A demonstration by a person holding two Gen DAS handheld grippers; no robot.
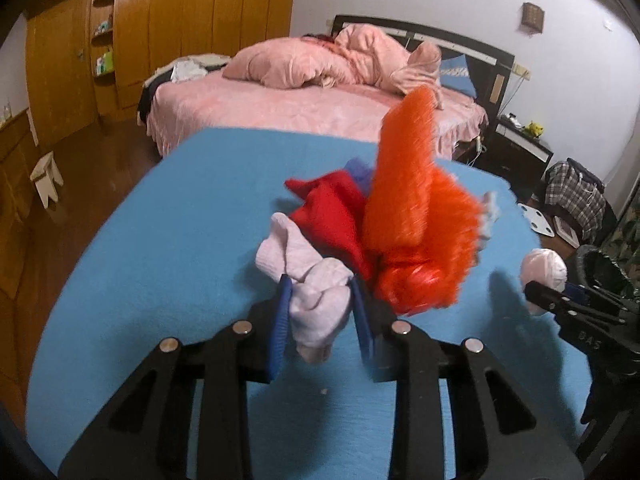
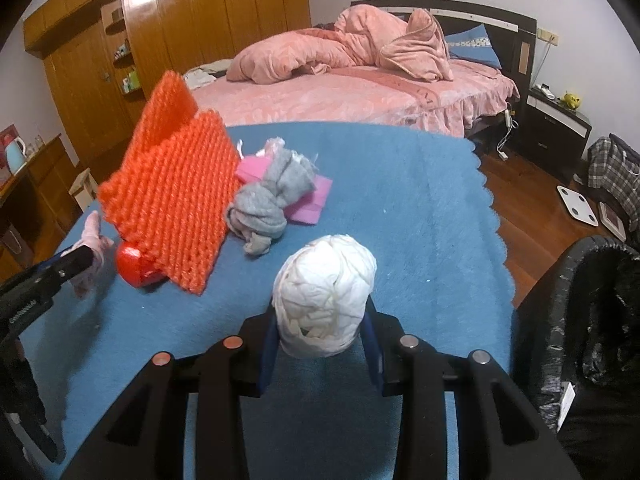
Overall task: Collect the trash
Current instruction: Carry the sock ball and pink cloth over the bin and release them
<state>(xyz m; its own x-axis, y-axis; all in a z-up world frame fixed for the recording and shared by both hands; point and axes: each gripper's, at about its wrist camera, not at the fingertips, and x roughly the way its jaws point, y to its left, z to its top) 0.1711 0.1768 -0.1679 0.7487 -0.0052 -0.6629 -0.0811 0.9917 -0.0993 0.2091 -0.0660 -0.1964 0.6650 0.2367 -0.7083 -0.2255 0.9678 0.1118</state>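
My left gripper [image 1: 320,288] is shut on a pale pink crumpled tissue [image 1: 310,284], held above the blue cloth [image 1: 180,220]; it also shows at the left of the right wrist view [image 2: 86,258]. My right gripper [image 2: 322,320] is shut on a white crumpled paper ball [image 2: 326,296], which also shows in the left wrist view [image 1: 544,270]. On the cloth lie an orange net bag [image 2: 172,200] with a red piece under it [image 2: 134,266], a grey rag [image 2: 272,200] and pink paper [image 2: 312,200]. A black-lined trash bin [image 2: 600,300] stands at the right.
A bed with pink bedding [image 2: 340,88] stands behind the blue cloth. A wooden wardrobe [image 2: 180,20] is at the back left, a dark nightstand [image 2: 556,120] at the right. A white scale [image 2: 578,204] and a plaid bag [image 2: 616,176] lie on the wood floor.
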